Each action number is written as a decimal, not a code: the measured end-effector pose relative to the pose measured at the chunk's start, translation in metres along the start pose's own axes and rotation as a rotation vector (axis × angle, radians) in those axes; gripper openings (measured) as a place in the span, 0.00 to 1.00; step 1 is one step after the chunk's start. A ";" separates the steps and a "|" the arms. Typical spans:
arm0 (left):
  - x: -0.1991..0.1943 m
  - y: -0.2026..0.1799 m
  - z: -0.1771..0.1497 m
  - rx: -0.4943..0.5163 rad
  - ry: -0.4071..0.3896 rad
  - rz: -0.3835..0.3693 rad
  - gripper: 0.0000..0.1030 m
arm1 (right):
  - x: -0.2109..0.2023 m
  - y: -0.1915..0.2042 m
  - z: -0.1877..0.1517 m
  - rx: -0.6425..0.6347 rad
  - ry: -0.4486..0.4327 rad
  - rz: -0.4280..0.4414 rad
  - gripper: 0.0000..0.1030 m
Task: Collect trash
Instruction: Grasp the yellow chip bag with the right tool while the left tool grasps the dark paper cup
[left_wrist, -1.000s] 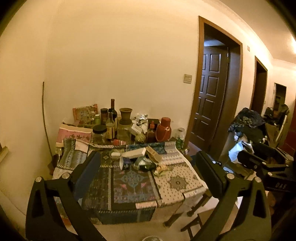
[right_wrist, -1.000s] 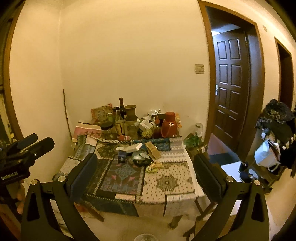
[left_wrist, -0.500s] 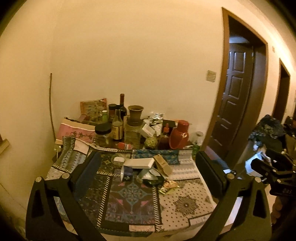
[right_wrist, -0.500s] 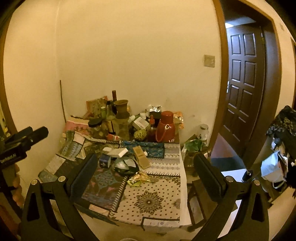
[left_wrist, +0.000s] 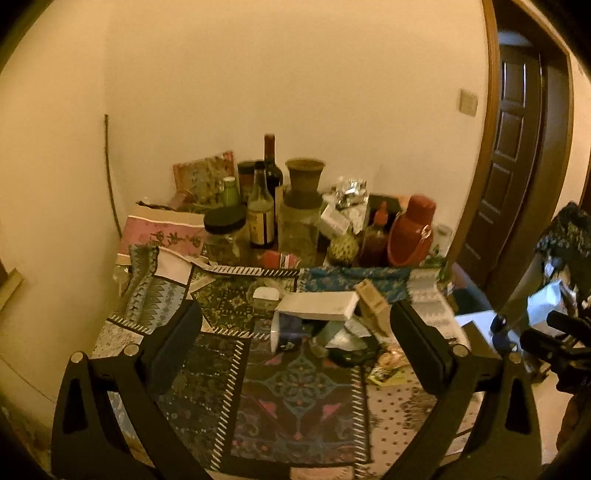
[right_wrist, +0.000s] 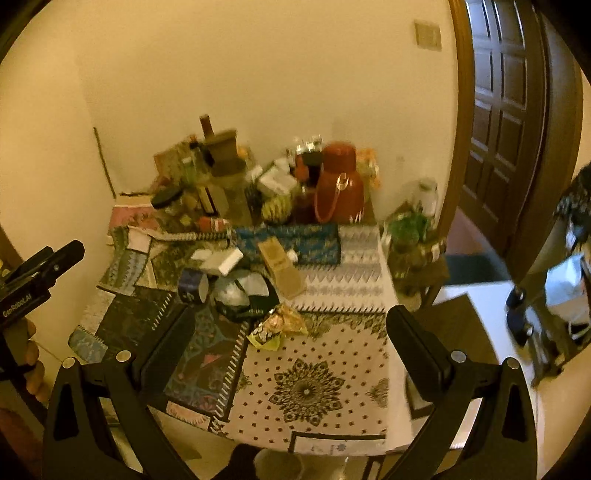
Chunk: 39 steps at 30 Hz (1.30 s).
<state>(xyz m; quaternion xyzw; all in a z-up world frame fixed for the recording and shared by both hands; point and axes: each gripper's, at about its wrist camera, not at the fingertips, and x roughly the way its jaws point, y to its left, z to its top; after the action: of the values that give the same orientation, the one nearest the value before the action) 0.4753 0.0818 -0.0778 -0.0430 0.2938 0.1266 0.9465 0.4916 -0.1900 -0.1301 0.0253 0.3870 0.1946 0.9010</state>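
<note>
Above the near edge of the counter (left_wrist: 258, 435) both tools hang with jaws spread wide and nothing between them: the left tool (left_wrist: 295, 343) faces the patchwork cloth, the right tool (right_wrist: 288, 347) the dotted white cloth (right_wrist: 317, 373); just beyond lies the trash in one heap at the counter's middle: a white box (left_wrist: 317, 305) resting on a small dark blue carton (left_wrist: 288, 334), a tan box (left_wrist: 373, 306) tilted beside it, silvery dark wrapping (right_wrist: 240, 291), and a yellow-green snack wrapper (right_wrist: 277, 326) nearest the right tool; farther back, against the wall, stand bottles, jars and a red thermos (right_wrist: 340, 184).
</note>
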 end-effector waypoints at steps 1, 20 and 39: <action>0.013 0.003 0.000 0.012 0.015 0.002 0.99 | 0.011 0.000 0.000 0.018 0.025 0.003 1.00; 0.226 0.039 -0.053 0.053 0.477 -0.265 0.61 | 0.206 -0.014 -0.044 0.409 0.412 -0.018 0.72; 0.281 0.015 -0.070 0.174 0.531 -0.118 0.61 | 0.239 0.033 -0.055 0.150 0.408 -0.282 0.41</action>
<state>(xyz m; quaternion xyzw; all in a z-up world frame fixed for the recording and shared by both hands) 0.6562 0.1459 -0.2951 -0.0101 0.5382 0.0299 0.8422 0.5911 -0.0769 -0.3270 -0.0021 0.5736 0.0389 0.8182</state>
